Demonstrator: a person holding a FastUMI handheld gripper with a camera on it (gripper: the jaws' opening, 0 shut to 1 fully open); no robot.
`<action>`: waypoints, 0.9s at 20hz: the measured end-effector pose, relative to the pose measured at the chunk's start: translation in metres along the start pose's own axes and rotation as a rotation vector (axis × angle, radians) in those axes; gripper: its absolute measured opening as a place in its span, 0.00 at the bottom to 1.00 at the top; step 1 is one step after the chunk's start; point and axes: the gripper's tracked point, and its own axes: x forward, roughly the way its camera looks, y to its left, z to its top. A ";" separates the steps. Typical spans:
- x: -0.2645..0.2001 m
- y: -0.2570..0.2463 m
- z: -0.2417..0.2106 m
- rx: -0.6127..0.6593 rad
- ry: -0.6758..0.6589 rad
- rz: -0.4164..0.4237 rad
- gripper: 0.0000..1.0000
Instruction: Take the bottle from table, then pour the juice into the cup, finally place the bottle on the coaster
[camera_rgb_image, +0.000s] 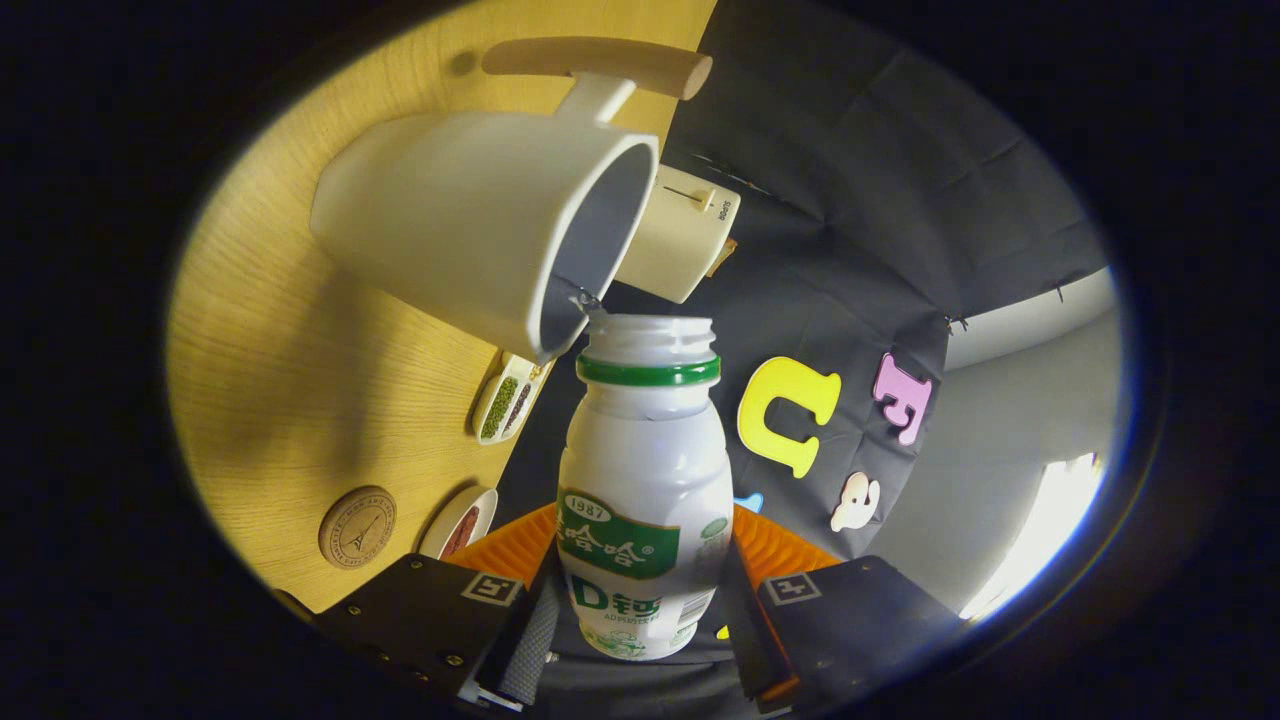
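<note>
Gripper (640, 625) clamps the bottle (645, 480) between both fingers, the bottle's long axis running forward along them. Table (290, 360) appears tilted. Cup (480, 215) stands just beyond, its rim touching or nearly touching the uncapped mouth. Bottle is white, green-ringed, green-labelled. Coaster (357, 527) lies near the fingers, apart from the cup.

Wooden table (290, 400); black cloth wall (900, 230); bright window (1040, 540) beyond.

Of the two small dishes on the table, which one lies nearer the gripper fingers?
The round dish beside the wooden coaster, just ahead of the fingers gripping the bottle. The narrow dish with green contents lies farther off, under the cup.
</note>
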 end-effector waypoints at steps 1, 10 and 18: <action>0.000 0.001 0.000 0.001 -0.001 0.001 0.72; -0.002 -0.004 0.001 -0.053 0.000 -0.025 0.72; -0.002 -0.004 0.002 -0.075 -0.003 -0.037 0.72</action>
